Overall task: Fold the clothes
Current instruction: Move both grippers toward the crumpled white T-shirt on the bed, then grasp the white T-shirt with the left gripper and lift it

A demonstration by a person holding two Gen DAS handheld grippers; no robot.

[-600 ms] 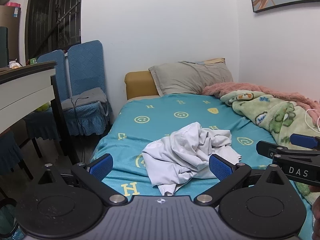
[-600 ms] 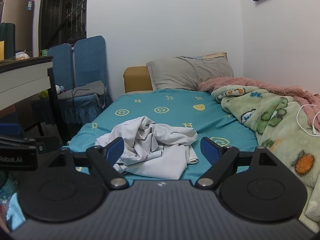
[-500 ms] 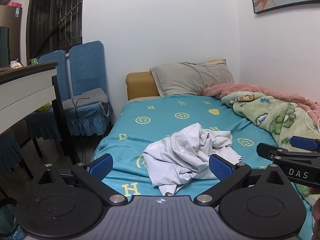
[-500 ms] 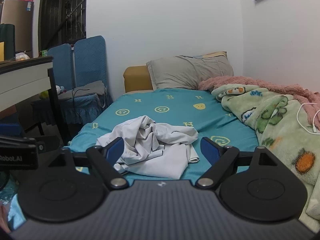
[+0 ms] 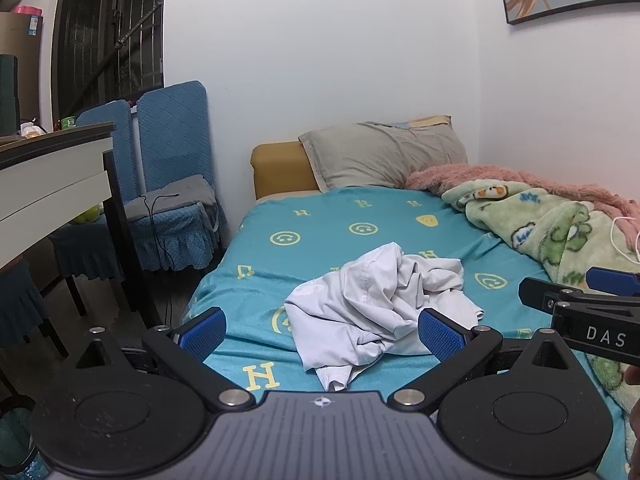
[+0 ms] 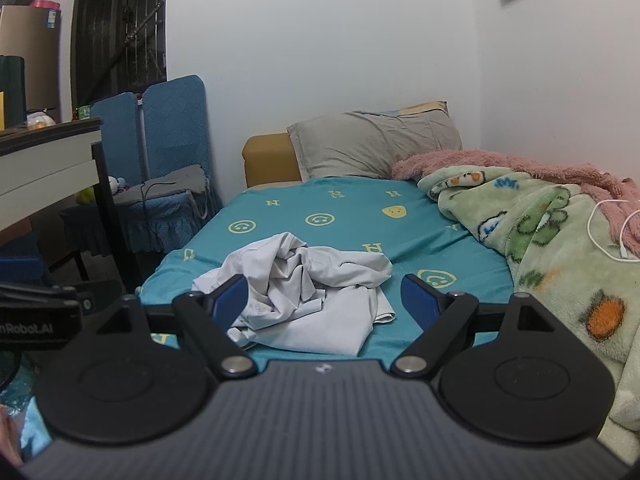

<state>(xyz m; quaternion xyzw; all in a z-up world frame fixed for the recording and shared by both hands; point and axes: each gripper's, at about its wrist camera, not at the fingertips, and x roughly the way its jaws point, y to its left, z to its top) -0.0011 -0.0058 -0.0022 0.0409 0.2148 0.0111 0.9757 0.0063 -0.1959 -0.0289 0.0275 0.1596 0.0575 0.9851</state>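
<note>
Both grippers, left gripper (image 5: 322, 330) and right gripper (image 6: 326, 298), are still hovering wide open, empty, edging nearer the crumpled white garment (image 5: 372, 304) on the bed (image 5: 320, 224).

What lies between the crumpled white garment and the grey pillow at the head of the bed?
Only bare teal smiley-print bedsheet separates the crumpled white garment from the grey pillow; both wrist views show it.

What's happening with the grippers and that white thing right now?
Left gripper and right gripper open, empty. White garment crumpled on bed, untouched. Nothing blocking.
</note>
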